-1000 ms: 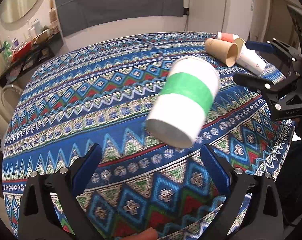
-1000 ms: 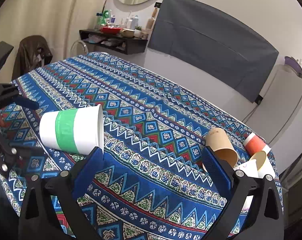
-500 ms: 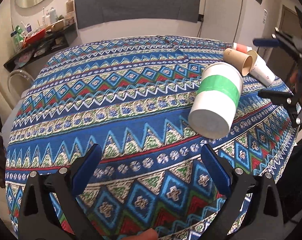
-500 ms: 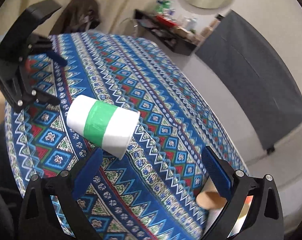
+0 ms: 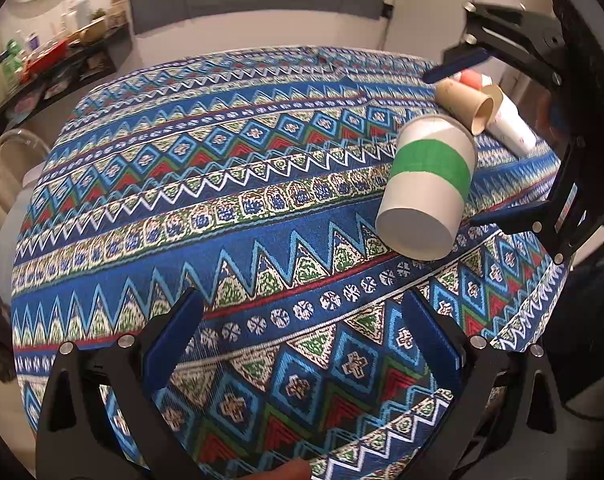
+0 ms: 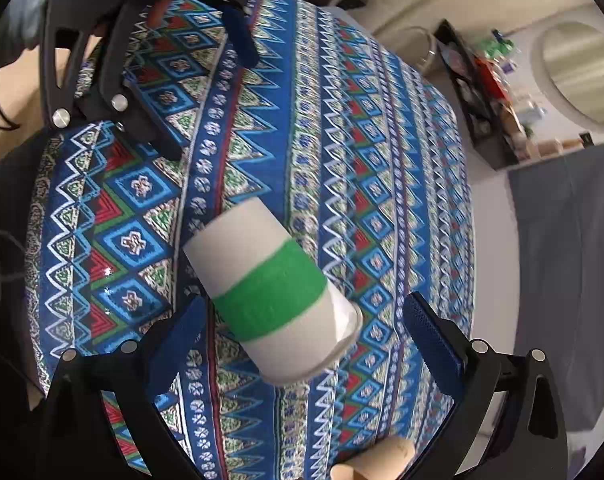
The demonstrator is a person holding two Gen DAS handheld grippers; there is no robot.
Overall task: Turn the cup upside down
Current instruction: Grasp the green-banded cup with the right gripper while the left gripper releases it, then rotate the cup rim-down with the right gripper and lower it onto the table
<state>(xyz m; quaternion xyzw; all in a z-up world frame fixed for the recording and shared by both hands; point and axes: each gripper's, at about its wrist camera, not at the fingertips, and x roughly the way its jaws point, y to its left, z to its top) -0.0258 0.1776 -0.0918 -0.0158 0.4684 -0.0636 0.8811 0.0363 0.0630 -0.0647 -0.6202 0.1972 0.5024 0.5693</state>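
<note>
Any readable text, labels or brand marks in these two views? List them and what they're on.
None legible.
White cup with green band: no print visible.
White paper cup at the far edge: faint pinkish marks, too blurred to read.
Bottles on the wall shelf: labels too small to read.
Brown paper cup: plain.

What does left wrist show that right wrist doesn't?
Left wrist only: the white cup's closed base facing the camera, a white cup and a red one lying beside the brown cup, and the right gripper, jaws apart. Right wrist only: the cup's rim end, nearest the camera, and the left gripper, open and empty. Both: green-banded cup, brown cup, patterned tablecloth, shelf.
</note>
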